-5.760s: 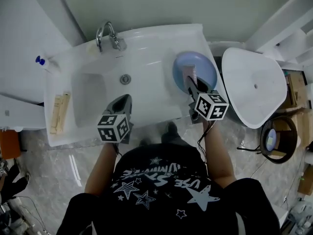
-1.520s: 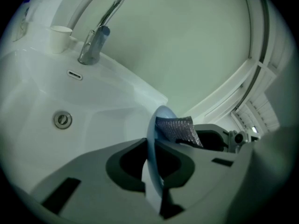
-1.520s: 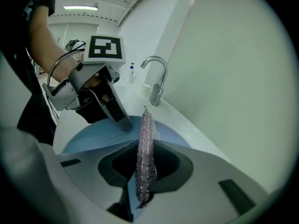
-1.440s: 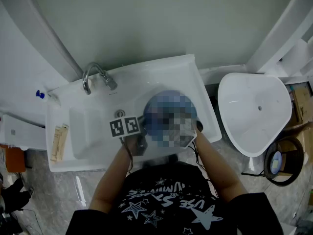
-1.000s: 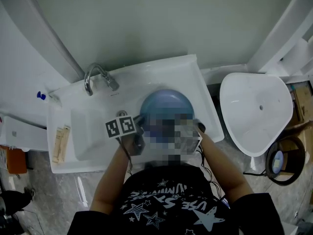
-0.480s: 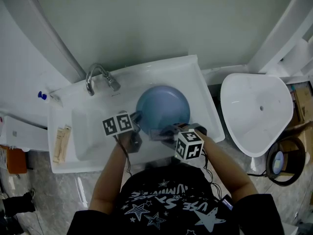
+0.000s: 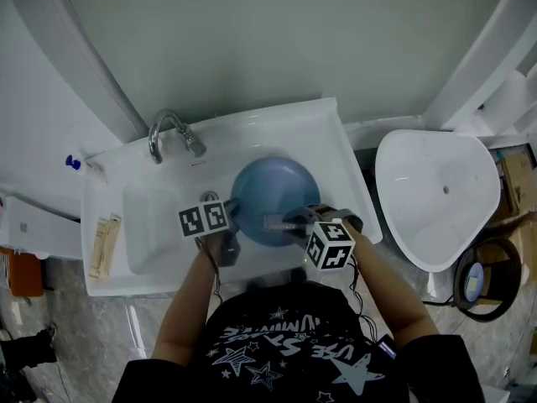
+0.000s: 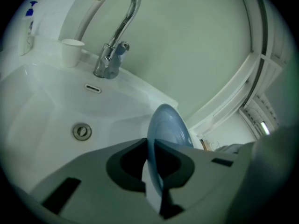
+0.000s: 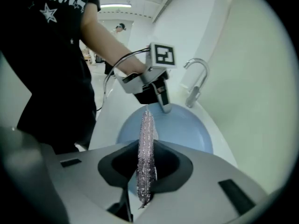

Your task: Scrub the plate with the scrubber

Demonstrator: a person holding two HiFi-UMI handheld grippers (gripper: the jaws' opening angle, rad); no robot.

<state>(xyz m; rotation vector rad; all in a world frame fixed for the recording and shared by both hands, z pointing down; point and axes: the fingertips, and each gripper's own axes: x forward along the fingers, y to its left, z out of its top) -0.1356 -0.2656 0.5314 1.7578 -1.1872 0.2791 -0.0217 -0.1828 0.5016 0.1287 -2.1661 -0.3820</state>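
Head view: set high above the sink [image 7: 277, 128], facing steeply down, with the person's shirt [image 7: 285, 342] at 6 o'clock.

Left gripper view: low and close over the sink, facing the faucet [image 8: 114, 41] at 11 o'clock. The plate [image 8: 169, 125] is edge-on at centre.

Right gripper view: close behind the scrubber [image 9: 145, 157], facing across the plate to the left gripper [image 9: 164, 107] at 12 o'clock.

Plate and faucet appear in all three views.

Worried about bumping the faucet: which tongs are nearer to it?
Left. The left tongs, clamped on the plate rim, sit in front of the faucet; the right tongs, holding the scrubber, are across the plate.
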